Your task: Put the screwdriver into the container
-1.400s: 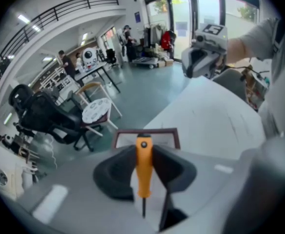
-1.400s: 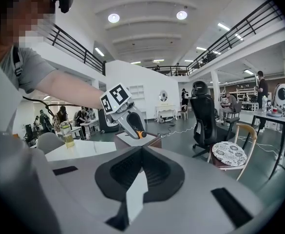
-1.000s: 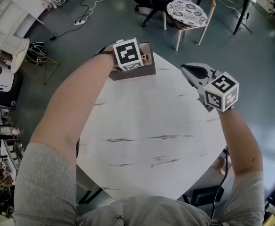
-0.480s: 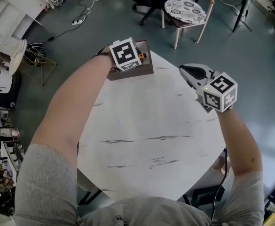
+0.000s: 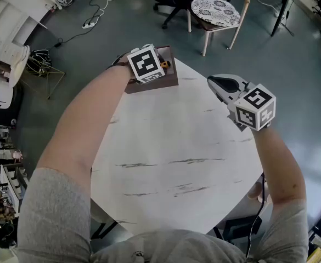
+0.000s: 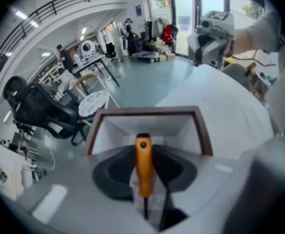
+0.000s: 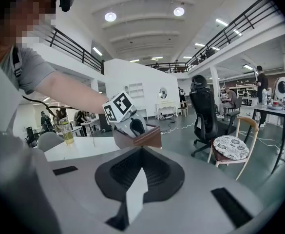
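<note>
Screwdriver [image 6: 143, 165], orange-handled, clenched in left gripper [image 6: 143, 151] fingers [image 6: 114, 172] at brown container [image 6: 147, 112]; right gripper [image 7: 142, 150] fingers [image 7: 123, 172] together.

**A:** Orange handle on the screwdriver [image 6: 143, 165], thin black shaft. Reddish-brown rim on the container [image 6: 149, 112], white inside.

**B:** Yep. White table [image 5: 171, 141] with faint dark-grey streaks. Black-and-white square markers on left gripper [image 6: 143, 152] and right gripper [image 7: 141, 155], charcoal pads [image 7: 118, 172]. Grey-blue floor [image 5: 122, 32], white lace-pattern seat and pale-wood frame on the chair [image 5: 215, 11]. Plain grey sleeve [image 5: 50, 212] too.
</note>
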{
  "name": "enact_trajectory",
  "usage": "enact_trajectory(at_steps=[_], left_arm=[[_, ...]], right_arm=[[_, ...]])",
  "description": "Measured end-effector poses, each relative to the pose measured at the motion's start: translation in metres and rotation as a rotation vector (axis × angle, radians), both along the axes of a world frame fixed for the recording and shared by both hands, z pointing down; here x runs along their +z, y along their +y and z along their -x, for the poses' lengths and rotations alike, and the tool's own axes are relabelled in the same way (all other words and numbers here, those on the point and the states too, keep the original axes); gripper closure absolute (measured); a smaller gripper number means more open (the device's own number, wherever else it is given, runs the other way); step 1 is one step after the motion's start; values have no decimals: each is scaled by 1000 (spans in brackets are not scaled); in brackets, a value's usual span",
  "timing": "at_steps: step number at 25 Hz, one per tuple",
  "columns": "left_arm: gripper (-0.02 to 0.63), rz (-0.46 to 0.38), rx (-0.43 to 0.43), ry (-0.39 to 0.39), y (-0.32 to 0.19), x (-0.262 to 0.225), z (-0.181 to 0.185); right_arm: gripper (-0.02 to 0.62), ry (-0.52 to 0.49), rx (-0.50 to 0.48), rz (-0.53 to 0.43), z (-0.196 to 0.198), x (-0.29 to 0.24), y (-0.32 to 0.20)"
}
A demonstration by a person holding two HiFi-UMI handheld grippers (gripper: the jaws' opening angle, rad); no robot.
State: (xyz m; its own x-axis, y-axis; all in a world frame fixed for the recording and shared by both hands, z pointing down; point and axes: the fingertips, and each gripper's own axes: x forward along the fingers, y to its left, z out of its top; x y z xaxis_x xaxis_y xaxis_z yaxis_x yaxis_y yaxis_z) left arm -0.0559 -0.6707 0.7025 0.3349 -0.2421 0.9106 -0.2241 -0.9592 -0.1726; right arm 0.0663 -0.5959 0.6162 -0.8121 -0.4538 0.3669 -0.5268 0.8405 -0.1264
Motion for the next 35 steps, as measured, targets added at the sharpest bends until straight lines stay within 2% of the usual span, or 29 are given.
enact_trajectory(at_steps=[14, 22, 28, 35], left_arm=[[480, -12, -21, 14, -4, -2, 2], [480, -38, -48, 36, -6, -20, 6], [482, -66, -57, 51, -2, -48, 9], [506, -110, -77, 101, 7, -105, 15]], right_arm=[[586, 1, 1, 1, 1, 1, 2], [586, 9, 11, -5, -1, -8, 6], [586, 45, 1, -9, 4, -19, 18], [586, 57, 32, -2, 2, -50, 27]])
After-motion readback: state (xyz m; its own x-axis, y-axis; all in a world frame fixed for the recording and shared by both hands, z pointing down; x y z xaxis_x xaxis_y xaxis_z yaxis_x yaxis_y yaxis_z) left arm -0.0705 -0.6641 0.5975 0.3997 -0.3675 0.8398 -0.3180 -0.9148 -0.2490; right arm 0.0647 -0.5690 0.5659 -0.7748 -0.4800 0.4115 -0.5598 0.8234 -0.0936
